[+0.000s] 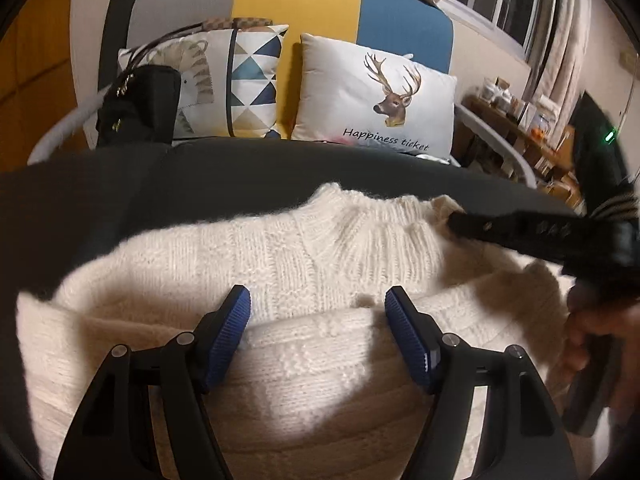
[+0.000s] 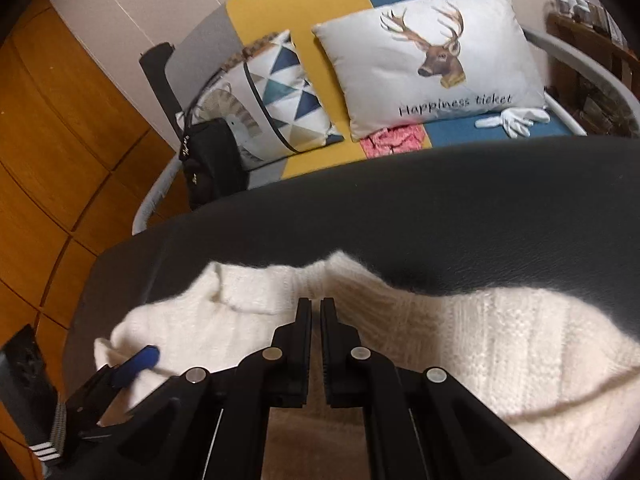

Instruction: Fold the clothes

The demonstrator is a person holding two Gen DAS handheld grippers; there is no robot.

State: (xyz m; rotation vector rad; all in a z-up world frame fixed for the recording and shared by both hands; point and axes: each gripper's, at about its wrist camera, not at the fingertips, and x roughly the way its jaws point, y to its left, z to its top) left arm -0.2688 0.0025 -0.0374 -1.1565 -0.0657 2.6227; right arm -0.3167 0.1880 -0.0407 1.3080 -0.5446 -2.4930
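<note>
Cream knit sweater (image 1: 304, 248), one; two cushions; left tongs (image 1: 318, 300) apart, right tongs (image 2: 316, 304) together, empty

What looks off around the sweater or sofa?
Nothing damaged or spilled. The sweater lies rumpled on the dark surface, lower part folded up over the chest. A white glove and a pink cloth lie loose on the sofa by the deer pillow.

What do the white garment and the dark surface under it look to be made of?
Sweater: chunky cream knit, probably wool or acrylic; ribbed collar, cable stitches and fuzzy nap show. Dark surface: looks like black leather or faux leather, given its fine grain and soft sheen.
</note>
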